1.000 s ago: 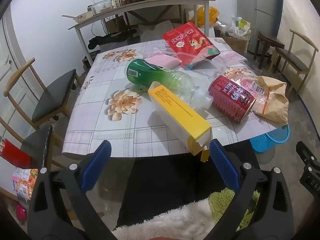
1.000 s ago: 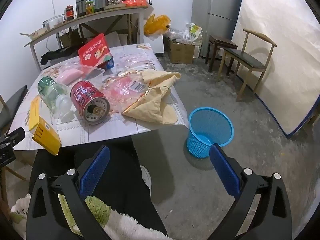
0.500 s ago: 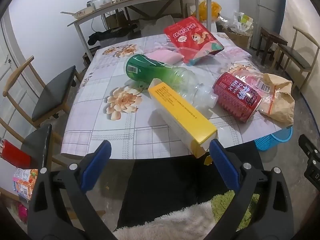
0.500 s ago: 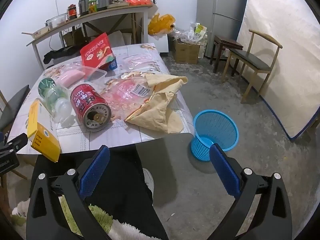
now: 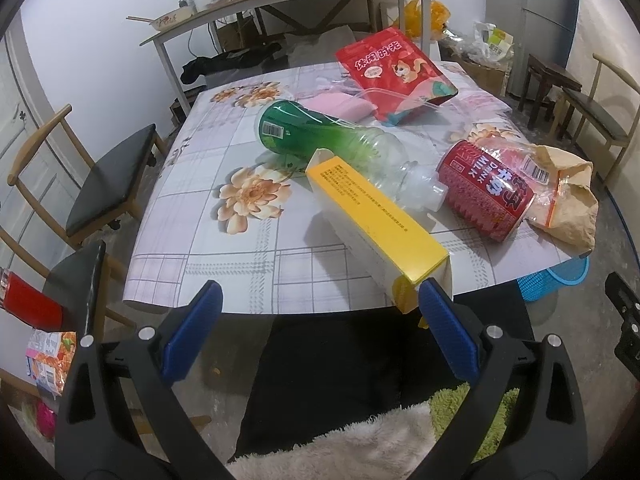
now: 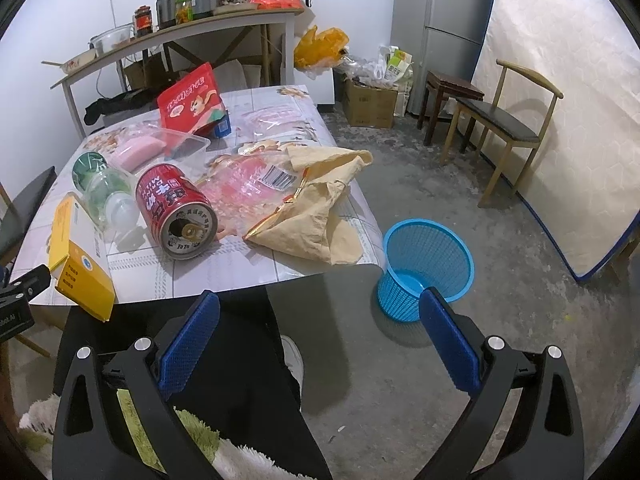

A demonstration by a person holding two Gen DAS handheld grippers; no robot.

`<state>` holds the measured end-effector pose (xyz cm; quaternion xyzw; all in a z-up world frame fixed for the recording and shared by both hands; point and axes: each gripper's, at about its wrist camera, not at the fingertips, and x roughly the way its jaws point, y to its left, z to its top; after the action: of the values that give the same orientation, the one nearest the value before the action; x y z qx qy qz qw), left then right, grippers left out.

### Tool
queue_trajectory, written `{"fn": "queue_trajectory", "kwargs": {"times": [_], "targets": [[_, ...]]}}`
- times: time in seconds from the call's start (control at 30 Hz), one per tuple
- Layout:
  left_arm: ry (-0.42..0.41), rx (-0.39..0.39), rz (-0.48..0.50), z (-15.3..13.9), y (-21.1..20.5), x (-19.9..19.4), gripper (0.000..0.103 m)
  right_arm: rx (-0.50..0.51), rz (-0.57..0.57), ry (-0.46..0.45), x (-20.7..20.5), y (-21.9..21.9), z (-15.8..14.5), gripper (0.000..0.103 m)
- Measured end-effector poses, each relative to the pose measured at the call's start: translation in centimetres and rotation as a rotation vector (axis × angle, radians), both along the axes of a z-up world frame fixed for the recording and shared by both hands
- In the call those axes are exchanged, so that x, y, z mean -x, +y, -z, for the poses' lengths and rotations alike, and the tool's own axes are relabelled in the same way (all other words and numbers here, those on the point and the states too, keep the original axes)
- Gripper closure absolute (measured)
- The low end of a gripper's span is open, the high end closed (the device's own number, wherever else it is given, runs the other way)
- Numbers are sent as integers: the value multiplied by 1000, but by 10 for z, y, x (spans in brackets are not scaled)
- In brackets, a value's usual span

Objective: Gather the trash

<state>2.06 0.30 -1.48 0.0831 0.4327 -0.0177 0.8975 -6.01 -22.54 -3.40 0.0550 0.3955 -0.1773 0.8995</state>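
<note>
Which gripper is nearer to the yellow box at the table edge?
Left. The left gripper is open just before the yellow box; the right gripper is open farther right, toward the blue basket.

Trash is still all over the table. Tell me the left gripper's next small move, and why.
Probably ease the left gripper forward around the yellow box: its jaws are open and empty, and the box's end overhangs the table edge just ahead of them.
</note>
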Motion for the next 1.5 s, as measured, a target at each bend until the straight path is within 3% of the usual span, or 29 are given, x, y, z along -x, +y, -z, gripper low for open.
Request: {"fn": "queue_trajectory", "kwargs": {"times": [1.5], "targets": [[22,2,-16,9,8,-4,9,41,-10,15,1,5,0,6]]}}
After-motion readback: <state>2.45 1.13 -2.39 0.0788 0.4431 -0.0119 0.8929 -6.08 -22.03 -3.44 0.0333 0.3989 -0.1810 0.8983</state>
